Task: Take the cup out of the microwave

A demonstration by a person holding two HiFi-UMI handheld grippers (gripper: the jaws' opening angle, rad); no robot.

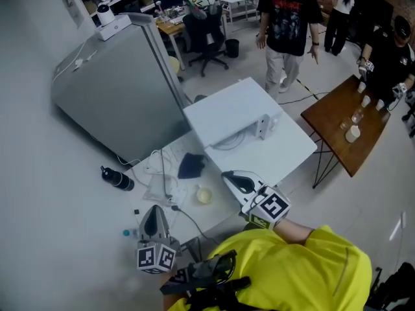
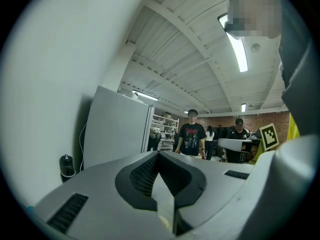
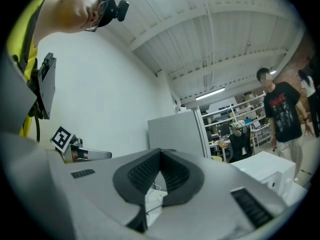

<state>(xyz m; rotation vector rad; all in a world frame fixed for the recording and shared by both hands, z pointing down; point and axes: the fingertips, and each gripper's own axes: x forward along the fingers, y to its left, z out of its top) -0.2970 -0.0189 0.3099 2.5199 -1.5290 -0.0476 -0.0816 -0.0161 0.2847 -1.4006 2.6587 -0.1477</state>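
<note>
**A:** Left side first. What do you see?

**B:** The left tongs (image 1: 154, 214) hang over the near left corner of the surface (image 1: 295, 151), jaws pressed together and holding nothing. Just beyond them, between the two tools, stands a pale round thing (image 1: 204, 195). I can't tell if it's the cup.

**A:** And the right tongs (image 1: 228, 175)?

**B:** Closed as well, and empty. They are the nearer pair to the microwave (image 1: 237, 112), which lies straight ahead of them.

**A:** How does it lie?

**B:** In the head view its long side runs from lower left to upper right. The handle (image 1: 263, 126) is on the right-hand face. The inside is hidden, so I see no cup in there.

**A:** Is there room to work?

**B:** I'd say so. The surface is bare to the right of that face, up to its edge. A dark cloth (image 1: 190, 165) and cables crowd the left.
</note>
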